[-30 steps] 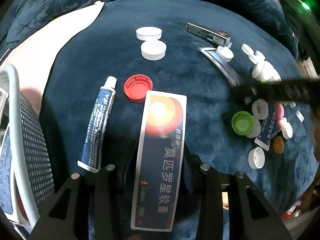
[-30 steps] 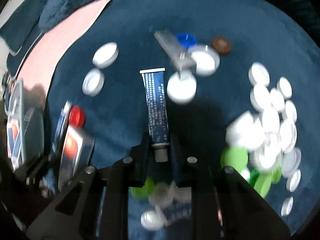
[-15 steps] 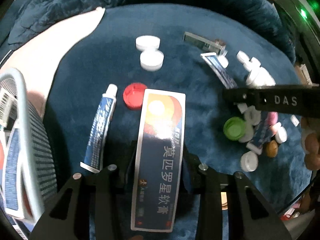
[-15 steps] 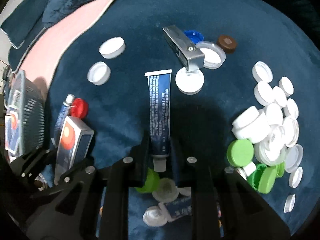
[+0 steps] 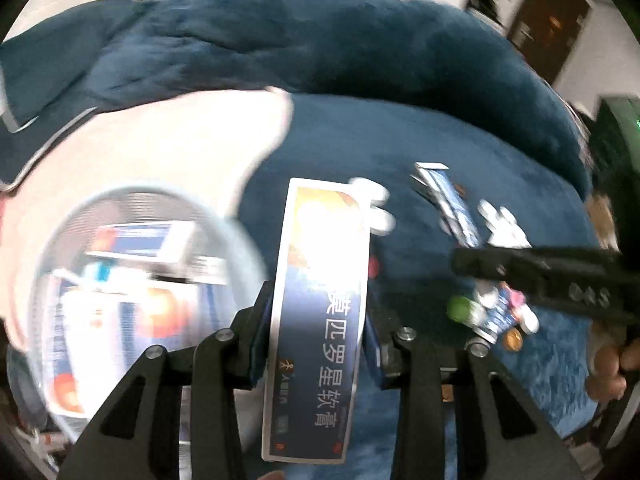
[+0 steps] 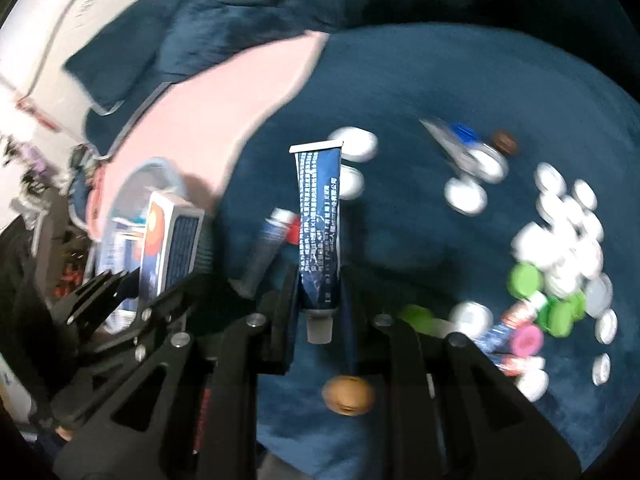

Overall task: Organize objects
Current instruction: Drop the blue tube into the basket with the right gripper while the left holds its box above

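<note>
- Left gripper (image 5: 318, 332) clamps a flat glossy cardboard box (image 5: 320, 280), beside the round mesh basket (image 5: 132, 204).
- Right gripper (image 6: 318, 300) pinches a crimped soft tube (image 6: 319, 216) above plush blue fabric (image 6: 420, 80).

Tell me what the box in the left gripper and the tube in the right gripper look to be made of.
Box: probably glossy printed cardboard; flat faces, sharp edges, bright glare. Tube: likely soft metal or laminate, printed dark blue; its far end is crimped flat and the body looks faintly creased.
</note>
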### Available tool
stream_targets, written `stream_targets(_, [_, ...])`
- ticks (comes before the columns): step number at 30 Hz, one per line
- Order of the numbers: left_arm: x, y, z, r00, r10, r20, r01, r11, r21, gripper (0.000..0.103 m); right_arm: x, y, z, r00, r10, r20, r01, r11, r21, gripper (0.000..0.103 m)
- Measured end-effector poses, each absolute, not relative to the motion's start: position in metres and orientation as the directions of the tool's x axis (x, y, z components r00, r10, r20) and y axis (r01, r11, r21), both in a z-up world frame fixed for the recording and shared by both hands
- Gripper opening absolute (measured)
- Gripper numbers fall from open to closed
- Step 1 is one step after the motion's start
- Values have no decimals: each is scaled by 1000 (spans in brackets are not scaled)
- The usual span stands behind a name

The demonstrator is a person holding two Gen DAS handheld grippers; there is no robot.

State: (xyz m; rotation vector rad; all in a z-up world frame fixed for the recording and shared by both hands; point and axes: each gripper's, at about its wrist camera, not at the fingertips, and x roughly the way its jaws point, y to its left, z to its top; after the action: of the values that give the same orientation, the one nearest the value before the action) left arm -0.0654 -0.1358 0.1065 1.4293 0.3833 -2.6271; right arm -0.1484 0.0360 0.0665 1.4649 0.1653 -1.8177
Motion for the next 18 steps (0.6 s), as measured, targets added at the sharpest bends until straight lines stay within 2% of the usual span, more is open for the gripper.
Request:
stream_targets(7, [-20,-236,120,-520,-147,-842,452,-883,-125,40,-105,-56,88,29,-549,-835,772,-519,368,19])
stream_targets(12, [4,-272,119,-501,-183,-846,517,-847,-123,40,-80,-109,88,61,-543,-837,825,-445,349,19])
stream_targets(18, [10,-281,109,-489,-179,-854,531,-838,-128,40,-73,-117,69,115,-495,-861,809,-456,371,20])
